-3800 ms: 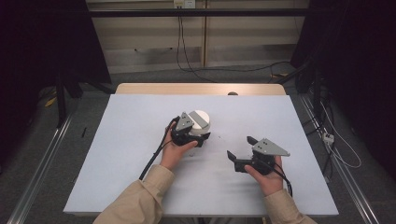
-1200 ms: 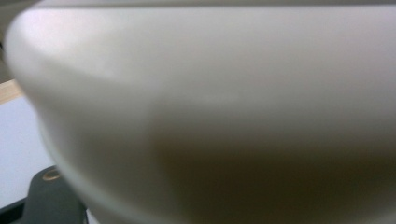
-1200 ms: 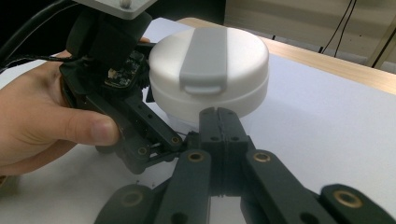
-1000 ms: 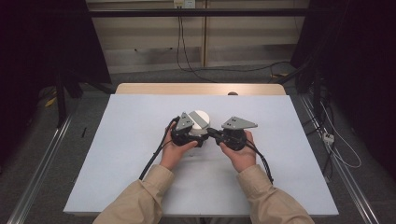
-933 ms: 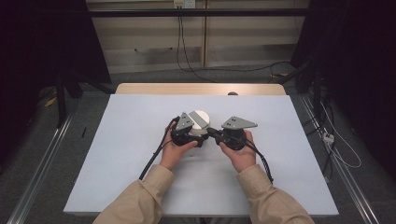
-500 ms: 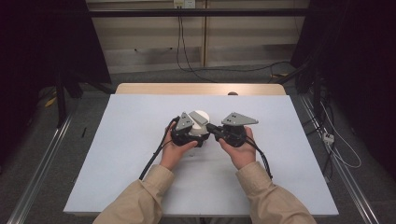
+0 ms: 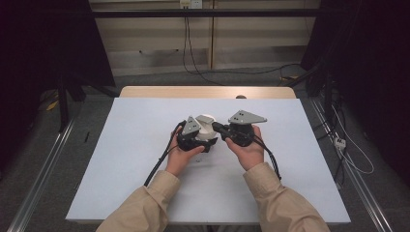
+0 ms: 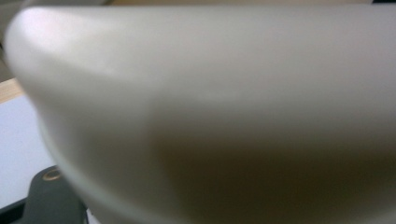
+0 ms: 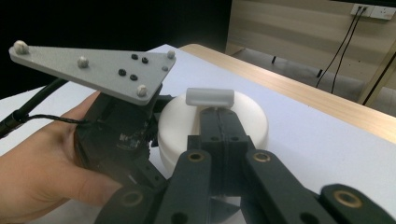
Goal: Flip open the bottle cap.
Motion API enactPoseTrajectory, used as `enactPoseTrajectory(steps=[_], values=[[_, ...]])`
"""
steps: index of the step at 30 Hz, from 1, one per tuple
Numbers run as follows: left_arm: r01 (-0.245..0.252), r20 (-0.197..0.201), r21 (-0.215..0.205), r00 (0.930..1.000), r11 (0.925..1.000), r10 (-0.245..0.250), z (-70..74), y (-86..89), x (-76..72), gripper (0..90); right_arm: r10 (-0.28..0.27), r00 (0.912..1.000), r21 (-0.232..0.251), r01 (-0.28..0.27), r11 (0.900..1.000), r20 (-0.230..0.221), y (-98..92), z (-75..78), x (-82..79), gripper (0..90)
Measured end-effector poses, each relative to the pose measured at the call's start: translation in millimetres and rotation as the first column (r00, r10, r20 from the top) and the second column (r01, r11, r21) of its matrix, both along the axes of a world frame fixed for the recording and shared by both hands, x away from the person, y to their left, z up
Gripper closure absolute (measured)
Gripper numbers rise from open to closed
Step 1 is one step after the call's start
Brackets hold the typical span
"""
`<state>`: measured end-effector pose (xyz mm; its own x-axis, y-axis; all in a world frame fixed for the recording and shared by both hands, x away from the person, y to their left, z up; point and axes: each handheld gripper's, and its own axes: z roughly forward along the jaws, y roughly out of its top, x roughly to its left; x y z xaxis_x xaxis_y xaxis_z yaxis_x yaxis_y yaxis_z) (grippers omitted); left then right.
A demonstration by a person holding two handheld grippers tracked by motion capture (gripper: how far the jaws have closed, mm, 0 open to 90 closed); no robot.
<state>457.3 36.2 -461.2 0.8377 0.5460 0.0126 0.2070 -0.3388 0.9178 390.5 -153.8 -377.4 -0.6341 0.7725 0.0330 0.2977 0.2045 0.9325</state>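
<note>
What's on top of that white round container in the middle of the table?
A small white bar handle sits on the white round container. The right claw, jaws shut, rests just before it. The container's inside is covered.

A white sheet (image 7: 145, 159) is covering most of the desk (image 7: 208, 92), leaving a bare strip of pale wood showing along the far edge. A small dark round thing (image 7: 241, 97) is sitting on that strip, too small to make out. Black cables (image 7: 186, 43) are hanging down the wood-panelled wall (image 7: 251, 34) from a socket (image 7: 190, 4) at the top and trailing across the grey floor (image 7: 43, 159). A metal rail (image 7: 41, 176) is running along the floor at the left, and a white power strip (image 7: 340, 143) is lying on the floor at the right.
</note>
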Motion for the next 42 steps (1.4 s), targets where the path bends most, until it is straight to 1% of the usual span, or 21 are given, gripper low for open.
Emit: enactPoseTrajectory(steps=[3,6,16,26,32,36,42], values=[[-0.003,-0.003,-0.007,1.0,1.0,0.003,-0.2,-0.4,-0.2,18.1,0.001,1.0,-0.001,-0.001,1.0,0.003,0.6,2.2,1.3,90.0],[-0.002,-0.003,-0.008,1.0,1.0,0.002,-0.2,-0.4,-0.1,18.1,0.003,0.9999,-0.002,-0.003,1.0,0.011,1.7,6.5,4.2,90.0],[-0.001,-0.003,-0.008,1.0,1.0,0.001,-0.2,-0.2,0.1,18.1,0.002,0.9997,-0.01,-0.002,1.0,0.024,3.5,14.0,10.2,90.0],[-0.001,-0.002,-0.007,1.0,1.0,0.001,-0.2,-0.3,0.0,18.1,0.009,0.9995,-0.023,-0.008,1.0,0.031,8.7,18.2,16.7,90.0],[0.002,-0.003,-0.007,1.0,1.0,-0.002,-0.1,0.0,0.5,18.1,0.013,0.9992,-0.021,-0.012,1.0,0.039,10.4,21.2,20.7,90.0],[0.002,-0.002,-0.007,1.0,1.0,-0.002,-0.1,0.0,0.5,18.2,0.015,0.9992,-0.034,-0.013,0.999,0.038,12.6,21.5,23.9,90.0],[-0.001,-0.002,-0.006,1.0,1.0,0.001,-0.1,-0.1,0.3,18.2,0.01,0.9992,-0.03,-0.009,1.0,0.039,14.1,21.2,27.1,90.0]])
